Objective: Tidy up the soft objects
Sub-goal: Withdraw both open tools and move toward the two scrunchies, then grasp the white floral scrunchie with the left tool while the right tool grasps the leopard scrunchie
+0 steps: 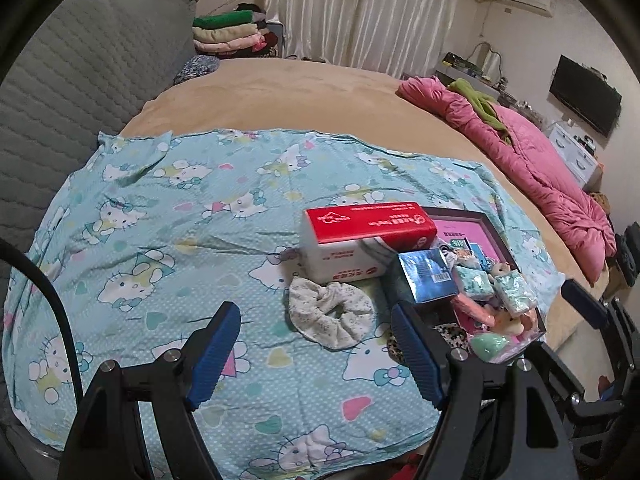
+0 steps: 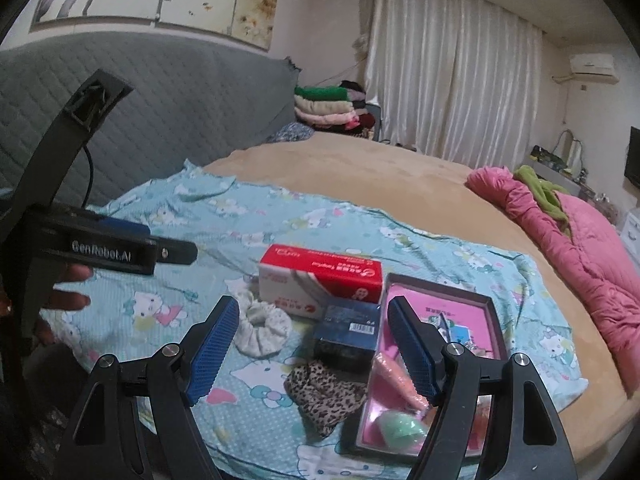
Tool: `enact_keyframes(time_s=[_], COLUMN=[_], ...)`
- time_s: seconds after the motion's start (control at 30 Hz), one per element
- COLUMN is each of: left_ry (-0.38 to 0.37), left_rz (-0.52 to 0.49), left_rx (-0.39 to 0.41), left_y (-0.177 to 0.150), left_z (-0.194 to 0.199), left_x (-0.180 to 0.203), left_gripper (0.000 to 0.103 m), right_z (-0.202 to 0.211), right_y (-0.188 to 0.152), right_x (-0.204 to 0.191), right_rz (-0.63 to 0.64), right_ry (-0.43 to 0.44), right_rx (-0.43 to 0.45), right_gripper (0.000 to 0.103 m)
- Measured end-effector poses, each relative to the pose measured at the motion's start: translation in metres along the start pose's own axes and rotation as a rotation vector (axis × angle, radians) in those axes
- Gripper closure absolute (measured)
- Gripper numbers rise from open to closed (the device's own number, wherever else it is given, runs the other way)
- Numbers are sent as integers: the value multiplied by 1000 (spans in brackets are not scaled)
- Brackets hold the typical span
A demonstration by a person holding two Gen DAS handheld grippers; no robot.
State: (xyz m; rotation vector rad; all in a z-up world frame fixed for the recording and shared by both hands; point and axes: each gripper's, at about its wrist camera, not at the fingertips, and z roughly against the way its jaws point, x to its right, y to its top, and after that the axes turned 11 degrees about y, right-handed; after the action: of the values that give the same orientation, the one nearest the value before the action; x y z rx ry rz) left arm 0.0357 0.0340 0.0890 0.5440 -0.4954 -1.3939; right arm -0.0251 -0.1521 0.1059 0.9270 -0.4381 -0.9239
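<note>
A thin printed cotton-like sheet (image 1: 168, 216) lies rumpled over the bed's plush, matt tan blanket (image 1: 280, 92). The white scrunchie (image 1: 332, 314) is soft gathered cloth; the leopard-print one (image 2: 324, 396) looks equally fabric. The red-and-white tissue pack (image 1: 360, 240) has a slick plastic sheen, the blue box (image 2: 347, 336) glossy card. The pink quilt (image 1: 540, 176) is stitched, puffy cloth. The headboard (image 2: 160, 112) is quilted grey fabric.
</note>
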Motion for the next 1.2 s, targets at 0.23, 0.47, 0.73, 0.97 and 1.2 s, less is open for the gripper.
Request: enact_keyframes(time_s=[0.23, 0.47, 0.73, 0.97, 1.2], left_ry=[0, -17, -40, -85, -93], left_rz=[31, 61, 38, 22, 25], left_rx=[-37, -113, -130, -171, -193], left_y=[-11, -31, -44, -50, -50], left_z=[-20, -56, -81, -106, -129], left_x=[-14, -18, -10, -2, 0], left_gripper=[25, 25, 25, 25, 25], right_z=[-20, -45, -71, -113, -145], right_y=[-15, -36, -55, -75, -92], right_x=[0, 3, 3, -4, -3], right_rz=[9, 3, 19, 119, 230], right_ry=[4, -1, 8, -43, -100], right_rx=[-61, -129, -201, -341, -425], right_gripper=[25, 25, 25, 25, 25])
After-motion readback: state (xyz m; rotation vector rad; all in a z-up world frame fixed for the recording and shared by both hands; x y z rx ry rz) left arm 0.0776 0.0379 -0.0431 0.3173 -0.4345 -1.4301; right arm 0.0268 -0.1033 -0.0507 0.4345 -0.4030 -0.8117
